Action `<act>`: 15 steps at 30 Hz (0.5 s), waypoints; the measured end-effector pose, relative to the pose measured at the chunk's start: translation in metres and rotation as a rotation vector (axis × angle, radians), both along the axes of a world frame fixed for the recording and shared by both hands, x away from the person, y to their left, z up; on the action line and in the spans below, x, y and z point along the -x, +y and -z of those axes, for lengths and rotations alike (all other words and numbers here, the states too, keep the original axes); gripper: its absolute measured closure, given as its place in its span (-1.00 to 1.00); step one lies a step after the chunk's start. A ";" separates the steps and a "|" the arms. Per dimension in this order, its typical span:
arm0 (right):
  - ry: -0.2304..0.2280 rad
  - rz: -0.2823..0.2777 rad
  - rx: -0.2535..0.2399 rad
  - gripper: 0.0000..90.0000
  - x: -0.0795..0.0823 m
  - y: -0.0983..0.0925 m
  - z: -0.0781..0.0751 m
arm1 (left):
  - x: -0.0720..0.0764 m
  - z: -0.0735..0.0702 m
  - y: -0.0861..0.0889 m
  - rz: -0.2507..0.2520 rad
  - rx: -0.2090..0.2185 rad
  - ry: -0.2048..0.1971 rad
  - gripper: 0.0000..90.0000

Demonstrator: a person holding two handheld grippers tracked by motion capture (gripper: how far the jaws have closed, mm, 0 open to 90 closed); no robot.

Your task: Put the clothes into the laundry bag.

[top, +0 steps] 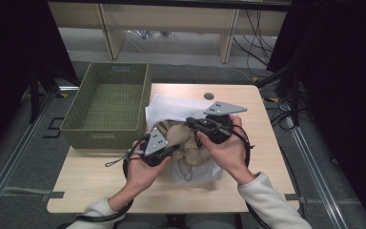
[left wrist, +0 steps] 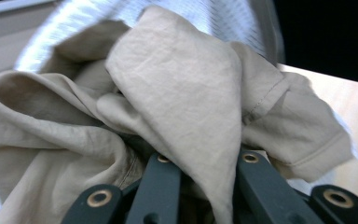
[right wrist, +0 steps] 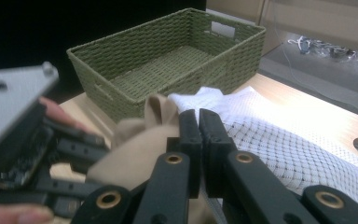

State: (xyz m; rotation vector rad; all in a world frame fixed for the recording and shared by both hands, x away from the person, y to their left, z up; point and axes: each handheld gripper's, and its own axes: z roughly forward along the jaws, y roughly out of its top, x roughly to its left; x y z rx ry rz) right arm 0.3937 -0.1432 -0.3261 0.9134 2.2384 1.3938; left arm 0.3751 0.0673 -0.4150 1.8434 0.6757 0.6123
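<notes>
A crumpled beige cloth (top: 186, 140) is bunched up between my two grippers, above a white mesh cloth (top: 171, 105) that lies on the wooden table (top: 100, 186). My left gripper (top: 174, 149) comes in from the lower left. In the left gripper view, my left gripper (left wrist: 205, 158) is shut on a fold of the beige cloth (left wrist: 177, 84). My right gripper (top: 190, 123) reaches in from the right. In the right gripper view, my right gripper (right wrist: 199, 112) has its jaws pressed together, with the beige cloth (right wrist: 135, 144) caught low between them, over the white mesh cloth (right wrist: 279, 140).
An empty green woven basket (top: 76, 129) stands at the table's left edge, close to the cloths, and is seen again as the basket (right wrist: 121, 60) behind the jaws. A small round hole (top: 208, 96) sits near the table's far edge. Cables lie on the floor beyond.
</notes>
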 end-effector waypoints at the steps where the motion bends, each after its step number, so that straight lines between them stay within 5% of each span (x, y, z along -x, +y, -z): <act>1: 0.003 -0.002 -0.003 0.99 0.000 0.000 0.000 | 0.000 -0.001 0.000 -0.010 0.000 -0.002 0.88; 6: 0.008 -0.005 -0.011 0.99 0.000 0.001 0.000 | -0.006 0.001 -0.003 -0.058 -0.082 0.003 0.88; 12: 0.023 -0.004 -0.006 0.99 0.004 0.003 0.000 | -0.023 0.025 -0.021 -0.066 -0.221 0.027 0.87; 15: 0.029 -0.008 -0.009 0.99 0.001 0.001 0.002 | -0.030 0.036 -0.030 -0.068 -0.245 0.036 0.86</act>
